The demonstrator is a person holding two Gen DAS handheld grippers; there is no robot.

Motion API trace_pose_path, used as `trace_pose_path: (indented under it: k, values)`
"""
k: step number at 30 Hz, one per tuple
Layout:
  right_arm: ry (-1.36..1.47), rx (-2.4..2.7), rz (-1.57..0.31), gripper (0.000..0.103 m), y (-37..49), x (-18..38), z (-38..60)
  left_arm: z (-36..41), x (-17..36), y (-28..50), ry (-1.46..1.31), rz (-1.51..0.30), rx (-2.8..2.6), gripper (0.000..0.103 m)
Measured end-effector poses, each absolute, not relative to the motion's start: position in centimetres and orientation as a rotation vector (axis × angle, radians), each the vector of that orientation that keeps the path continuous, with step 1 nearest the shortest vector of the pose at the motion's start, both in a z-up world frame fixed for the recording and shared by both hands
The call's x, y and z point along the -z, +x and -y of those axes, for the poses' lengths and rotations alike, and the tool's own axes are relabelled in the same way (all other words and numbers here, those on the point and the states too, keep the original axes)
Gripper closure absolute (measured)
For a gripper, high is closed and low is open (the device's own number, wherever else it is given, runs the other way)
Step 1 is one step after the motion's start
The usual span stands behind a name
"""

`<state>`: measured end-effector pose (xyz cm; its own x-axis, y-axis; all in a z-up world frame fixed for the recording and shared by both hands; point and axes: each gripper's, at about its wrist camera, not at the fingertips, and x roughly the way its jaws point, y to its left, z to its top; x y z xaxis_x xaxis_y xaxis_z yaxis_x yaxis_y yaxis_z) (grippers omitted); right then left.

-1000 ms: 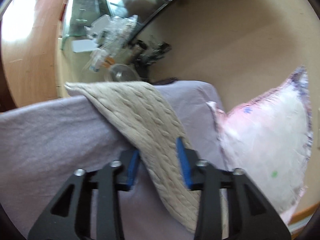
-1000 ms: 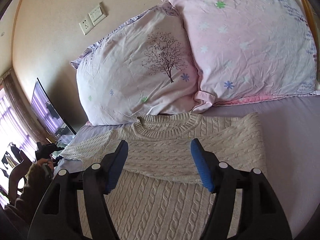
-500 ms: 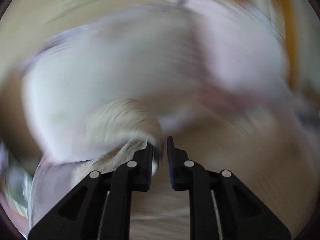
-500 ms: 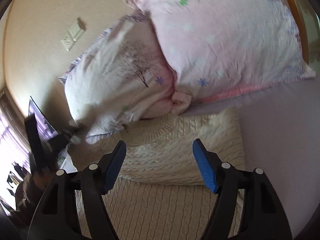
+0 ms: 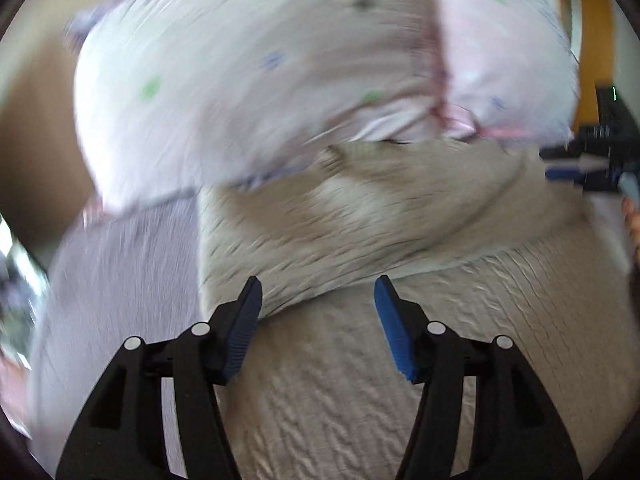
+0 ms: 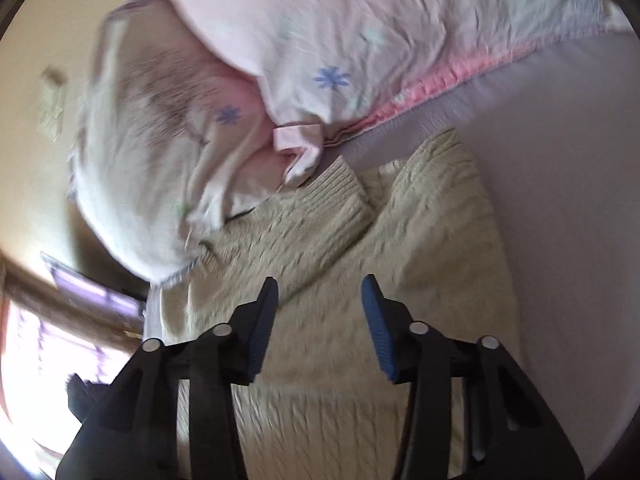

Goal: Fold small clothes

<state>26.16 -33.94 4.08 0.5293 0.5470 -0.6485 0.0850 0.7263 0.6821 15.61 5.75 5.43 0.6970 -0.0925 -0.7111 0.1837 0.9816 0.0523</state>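
Observation:
A cream cable-knit sweater lies on the lilac bed sheet, its sleeves folded across the chest. It also shows in the right wrist view, with a ribbed cuff lying near the collar. My left gripper is open and empty just above the sweater, at the folded sleeve's lower edge. My right gripper is open and empty above the sweater's right part. Both views are blurred by motion.
Two pink-white flowered pillows lie at the head of the bed, touching the sweater's collar end. Lilac sheet spreads to the right. The other gripper shows at the right edge of the left wrist view.
My left gripper closed on the left sleeve, carried it across the sweater, then opened and let it go. My right gripper swung left and lower over the sweater, staying open.

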Motion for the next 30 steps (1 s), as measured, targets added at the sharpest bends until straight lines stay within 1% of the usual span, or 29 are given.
trace_pose_path:
  k: [3,4,5,6,10,13,15,16,17,18,19,20,21,22,24,26,30]
  values:
    - [0.758,-0.237,-1.014,0.062,28.5,-3.0,33.6,-7.9,-5.1,16.4,-0.012,-0.836,0.157,0.045]
    - [0.749,-0.219,-1.008,0.069,29.2,-2.8,33.3,-8.3,-5.0,16.4,-0.037,-0.841,0.162,0.045]
    - [0.736,-0.211,-0.997,0.090,29.5,-2.7,33.0,-8.7,-5.2,16.2,-0.056,-0.839,0.165,0.045]
    - [0.716,-0.214,-0.980,0.092,29.9,-2.8,32.7,-8.9,-5.4,16.0,-0.063,-0.831,0.163,0.044]
    - [0.710,-0.253,-0.839,0.093,28.0,-5.4,33.0,-9.9,-6.5,14.3,-0.092,-0.789,0.166,0.040]
    - [0.687,-0.241,-0.723,0.093,23.8,-8.2,34.6,-11.3,-7.1,12.8,-0.122,-0.777,0.176,0.039]
    - [0.657,-0.175,-0.698,0.093,20.4,-8.5,36.1,-12.5,-7.3,11.2,-0.158,-0.779,0.204,0.039]
    - [0.605,-0.117,-0.727,0.092,19.1,-7.9,36.6,-13.0,-7.2,10.3,-0.175,-0.783,0.222,0.039]
    - [0.577,-0.091,-0.766,0.087,18.8,-7.3,36.9,-13.3,-7.1,9.7,-0.189,-0.789,0.237,0.039]
    - [0.577,-0.081,-0.804,0.085,18.2,-6.6,37.5,-13.7,-7.0,9.1,-0.201,-0.795,0.251,0.038]
    - [0.596,-0.072,-0.831,0.080,17.4,-6.0,38.0,-14.1,-6.9,8.2,-0.222,-0.807,0.270,0.037]
    - [0.623,-0.079,-0.834,0.068,16.0,-5.7,38.9,-14.5,-6.7,7.3,-0.246,-0.820,0.287,0.036]
    - [0.631,-0.096,-0.816,0.059,14.7,-5.9,39.5,-15.0,-6.3,6.2,-0.278,-0.840,0.312,0.035]
    - [0.621,-0.110,-0.785,0.045,12.9,-6.3,40.0,-15.2,-6.0,5.6,-0.297,-0.855,0.327,0.035]
    - [0.600,-0.128,-0.764,0.043,10.8,-6.5,40.8,-15.7,-5.2,4.0,-0.332,-0.881,0.343,0.035]
    - [0.600,-0.159,-0.791,0.044,8.7,-6.1,41.1,-16.1,-4.3,2.4,-0.363,-0.908,0.350,0.035]
    - [0.636,-0.189,-0.895,0.044,4.7,-3.5,42.5,-16.3,-2.8,-0.2,-0.400,-0.959,0.365,0.037]
